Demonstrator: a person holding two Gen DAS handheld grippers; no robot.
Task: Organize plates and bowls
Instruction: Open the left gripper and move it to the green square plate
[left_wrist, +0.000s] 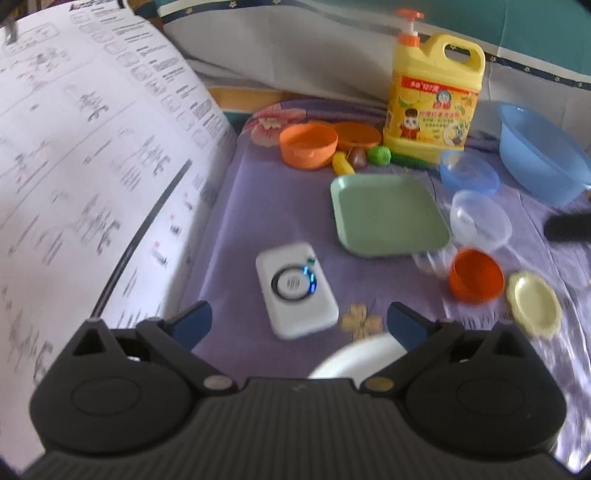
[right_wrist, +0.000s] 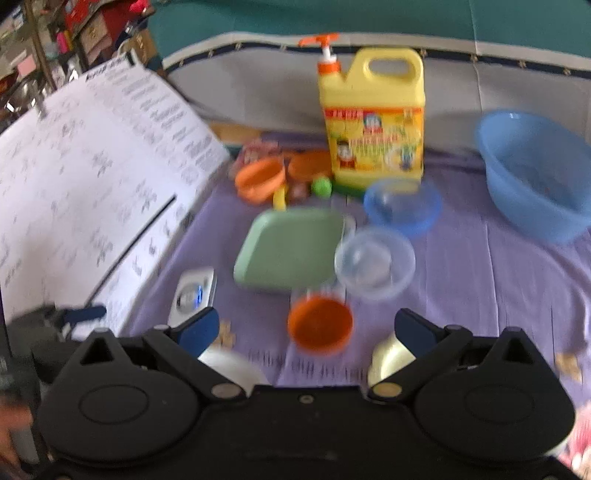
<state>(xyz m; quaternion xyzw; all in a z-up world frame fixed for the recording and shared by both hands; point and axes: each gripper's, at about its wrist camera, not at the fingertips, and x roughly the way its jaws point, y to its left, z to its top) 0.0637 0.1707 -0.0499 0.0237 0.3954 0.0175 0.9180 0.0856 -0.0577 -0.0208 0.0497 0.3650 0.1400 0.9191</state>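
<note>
On cloth: both tools (left_wrist: 299, 319) (right_wrist: 306, 326) agape.

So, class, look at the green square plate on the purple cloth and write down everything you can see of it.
The green square plate is pale mint, looks like matte plastic, with rounded corners and a low raised rim. It lies flat and upright on the purple cloth, and nothing sits in it. The clear bowl is close against its right edge, though contact cannot be told. Toy food and an orange bowl lie behind it, a white device in front to its left. Neither gripper touches it.
</note>
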